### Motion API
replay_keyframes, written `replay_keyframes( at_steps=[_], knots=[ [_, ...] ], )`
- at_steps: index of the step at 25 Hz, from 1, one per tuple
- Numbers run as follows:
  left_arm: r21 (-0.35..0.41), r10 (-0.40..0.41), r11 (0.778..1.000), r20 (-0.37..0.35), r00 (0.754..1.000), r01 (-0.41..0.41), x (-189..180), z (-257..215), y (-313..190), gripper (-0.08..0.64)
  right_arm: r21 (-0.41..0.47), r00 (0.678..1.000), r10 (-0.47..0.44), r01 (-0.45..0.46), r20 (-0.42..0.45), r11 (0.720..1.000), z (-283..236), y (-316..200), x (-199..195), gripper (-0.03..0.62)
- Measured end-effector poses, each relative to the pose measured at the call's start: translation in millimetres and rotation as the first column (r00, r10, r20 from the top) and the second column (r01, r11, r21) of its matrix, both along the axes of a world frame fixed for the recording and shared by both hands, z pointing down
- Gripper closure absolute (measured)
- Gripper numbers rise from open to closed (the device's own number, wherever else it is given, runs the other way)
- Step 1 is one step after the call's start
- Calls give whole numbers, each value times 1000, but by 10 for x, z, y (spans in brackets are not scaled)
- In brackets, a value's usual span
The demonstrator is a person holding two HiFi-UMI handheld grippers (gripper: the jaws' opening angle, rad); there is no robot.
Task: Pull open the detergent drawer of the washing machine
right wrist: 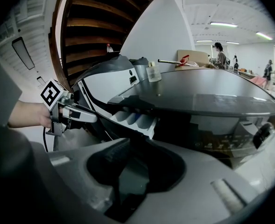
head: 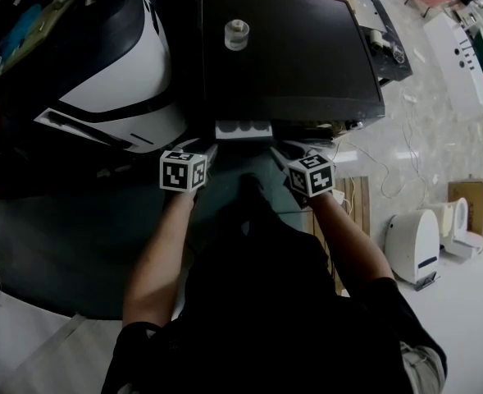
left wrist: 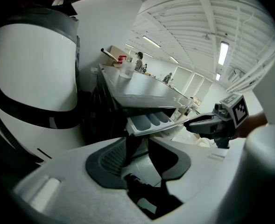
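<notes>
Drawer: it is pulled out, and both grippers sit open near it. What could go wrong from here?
1. The drawer juts out close to the left gripper and right gripper; a stray swing could knock it in or strain it.
2. Neither gripper holds it, so any further pull needs a fresh grip, which may slip.
3. A jolt to the washer might shake the jar on top.

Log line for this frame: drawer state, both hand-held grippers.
detergent drawer: pulled out, compartments exposed | left hand-held gripper: open, empty, by drawer's left end | right hand-held gripper: open, empty, by drawer's right end
</notes>
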State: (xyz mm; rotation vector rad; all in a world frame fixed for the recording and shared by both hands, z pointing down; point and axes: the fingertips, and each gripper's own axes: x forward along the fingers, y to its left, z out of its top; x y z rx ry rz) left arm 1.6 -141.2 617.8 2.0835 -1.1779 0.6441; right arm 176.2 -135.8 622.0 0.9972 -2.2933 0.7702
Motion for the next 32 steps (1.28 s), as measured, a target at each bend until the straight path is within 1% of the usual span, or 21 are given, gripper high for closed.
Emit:
replay_keyframes(
  at_steps=[4,10,14,17,21,26,32],
  knots=[
    [0,11,1000,-13,1000,-11,-3,6,148,408,17,1000,17,-16,-11,1000,6,133,23,491],
    [6,24,1000,1,1000,-24,6,16,356,417,22,997,71,-71,5,997,-24,328,13,492],
    [8,37,999,-4,999,-37,14,24,504,426,24,995,95,-95,12,995,-22,480,28,492],
    [5,39,999,-7,999,-38,25,28,577,430,19,996,88,-88,-3,996,8,566,53,491],
    [-10,38,999,-5,999,-38,27,29,674,430,7,996,93,-93,4,996,-21,658,38,492],
    [-11,16,1000,-4,1000,-16,54,25,762,431,3,996,90,-90,28,996,-34,742,63,492],
    [-25,-11,1000,3,1000,11,76,40,951,431,4,1000,28,-28,-4,1000,39,944,120,492]
  ],
)
